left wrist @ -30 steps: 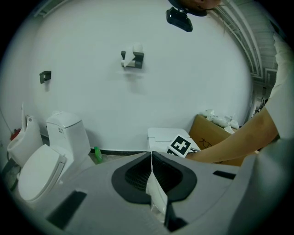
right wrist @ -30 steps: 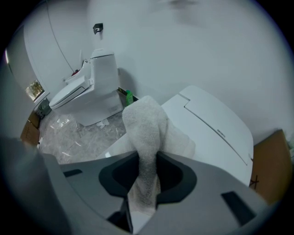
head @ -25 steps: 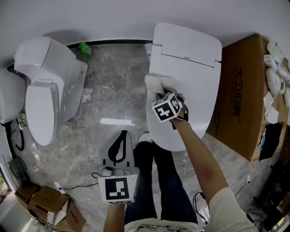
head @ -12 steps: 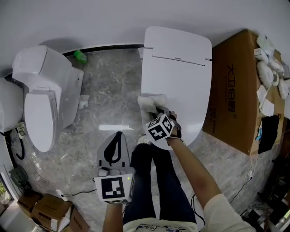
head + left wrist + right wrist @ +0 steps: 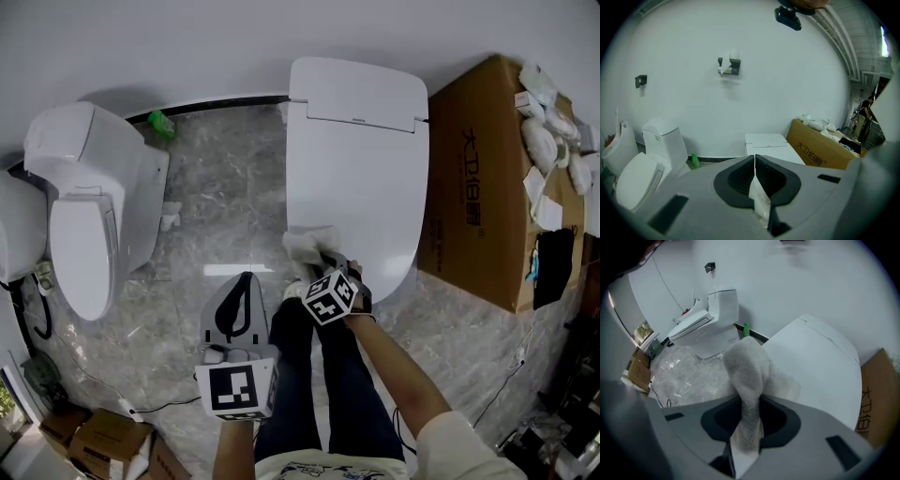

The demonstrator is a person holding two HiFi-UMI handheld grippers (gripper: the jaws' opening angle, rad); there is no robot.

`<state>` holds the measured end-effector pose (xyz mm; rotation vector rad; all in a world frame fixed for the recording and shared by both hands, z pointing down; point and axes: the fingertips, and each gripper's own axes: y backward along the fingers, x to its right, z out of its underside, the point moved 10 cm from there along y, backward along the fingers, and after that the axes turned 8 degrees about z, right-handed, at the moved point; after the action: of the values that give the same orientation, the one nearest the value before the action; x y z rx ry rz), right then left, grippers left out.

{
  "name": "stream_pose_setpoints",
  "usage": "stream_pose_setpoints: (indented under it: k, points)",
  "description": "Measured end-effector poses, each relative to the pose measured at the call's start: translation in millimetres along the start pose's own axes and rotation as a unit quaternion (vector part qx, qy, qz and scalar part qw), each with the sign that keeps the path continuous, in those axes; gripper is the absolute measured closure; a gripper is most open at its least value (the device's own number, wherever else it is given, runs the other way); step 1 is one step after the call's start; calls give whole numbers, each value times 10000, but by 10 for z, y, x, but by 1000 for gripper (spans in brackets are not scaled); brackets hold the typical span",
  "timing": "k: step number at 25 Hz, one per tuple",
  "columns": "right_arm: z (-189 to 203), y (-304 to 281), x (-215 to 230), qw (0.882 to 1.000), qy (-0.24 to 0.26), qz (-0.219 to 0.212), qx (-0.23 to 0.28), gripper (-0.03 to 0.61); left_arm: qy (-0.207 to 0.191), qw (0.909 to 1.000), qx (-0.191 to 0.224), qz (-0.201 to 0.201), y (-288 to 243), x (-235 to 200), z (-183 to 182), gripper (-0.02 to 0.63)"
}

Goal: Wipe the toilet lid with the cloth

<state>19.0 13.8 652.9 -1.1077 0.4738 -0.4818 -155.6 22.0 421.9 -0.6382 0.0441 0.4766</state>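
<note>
Right gripper (image 5: 325, 262) jaws clamp the cloth (image 5: 307, 243) at the front of the toilet lid (image 5: 361, 169) for wiping (left gripper (image 5: 239, 309) jaws together, seemingly empty).

The cloth (image 5: 746, 376) is white, nubbly terry, matt and soft-looking. The toilet lid (image 5: 361, 178) is smooth, white and plastic-looking, with a slight sheen. The floor (image 5: 230, 178) is grey, veined, stone-look tile, polished enough to mirror a light. The box (image 5: 478, 178) is matt brown cardboard. The left gripper (image 5: 754, 161) is matt grey plastic, its jaws lined in a dark ribbed, rubber-like material.
</note>
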Motion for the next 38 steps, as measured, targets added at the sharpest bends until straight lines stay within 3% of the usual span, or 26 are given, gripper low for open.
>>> stream_pose_setpoints:
  k: [16,26,33,38]
  points:
    - [587,255,-348,9983,-345,-179,-443,485,-59,9998,176,71,152,93,-71,601]
    - [539,316,-255,9912,-957,-391,-832,483,-203,9991,374,51,287,169,-264,601]
    - [169,959,55,9878,-1554,-28,23,488,-265,9967,765,-87,449,184,-687,601]
    - [-259,1716,414,9675,-2293,326,1014,487,-314,9921,1206,-109,599,295,-1137,601]
